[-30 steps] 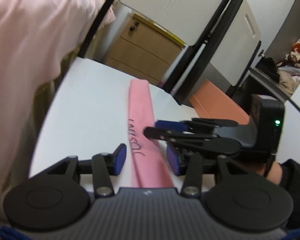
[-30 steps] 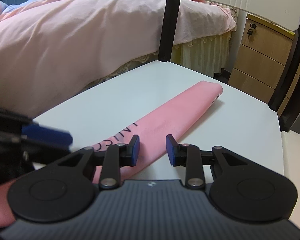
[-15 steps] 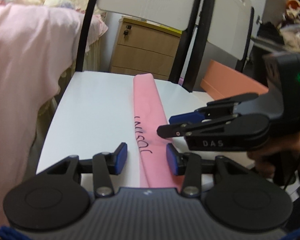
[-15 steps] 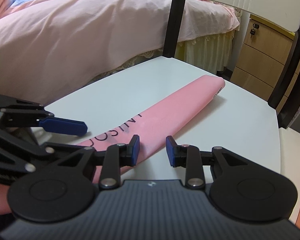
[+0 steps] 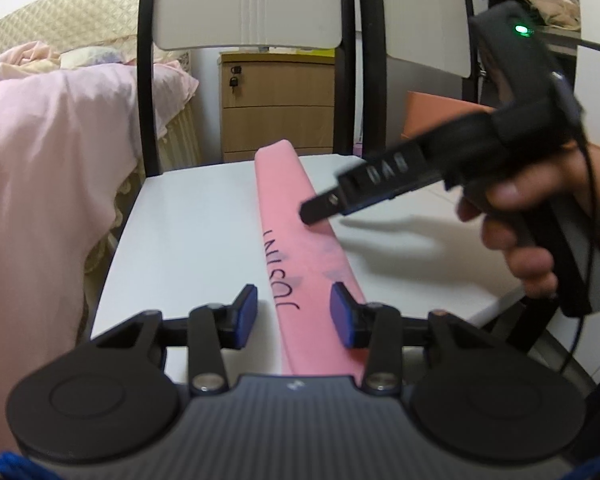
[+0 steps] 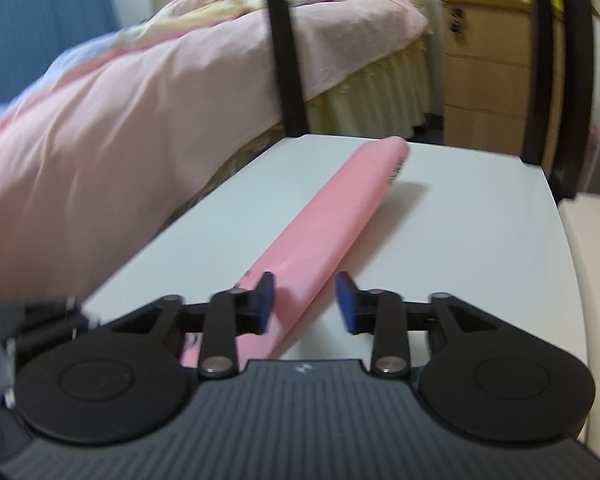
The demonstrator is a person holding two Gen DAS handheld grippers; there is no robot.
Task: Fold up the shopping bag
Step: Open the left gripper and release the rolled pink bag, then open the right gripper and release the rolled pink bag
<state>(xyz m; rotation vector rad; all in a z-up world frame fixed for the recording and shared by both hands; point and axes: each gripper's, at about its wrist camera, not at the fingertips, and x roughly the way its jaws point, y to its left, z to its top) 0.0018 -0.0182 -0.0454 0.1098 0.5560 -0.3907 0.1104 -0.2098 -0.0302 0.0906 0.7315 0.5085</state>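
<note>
The pink shopping bag lies folded into a long narrow strip with black lettering on a white seat; it also shows in the right wrist view. My left gripper is open, its blue pads astride the strip's near end. My right gripper is open over the strip's middle. In the left wrist view the right gripper reaches in from the right, its tips above the strip.
A chair back with black posts rises at the seat's far end. A bed with a pink cover lies to the left. A wooden drawer cabinet stands behind. A second white surface adjoins on the right.
My left gripper has swung to line up with the strip. My right gripper has risen and moved further along the strip towards the chair back. Both stay open.
</note>
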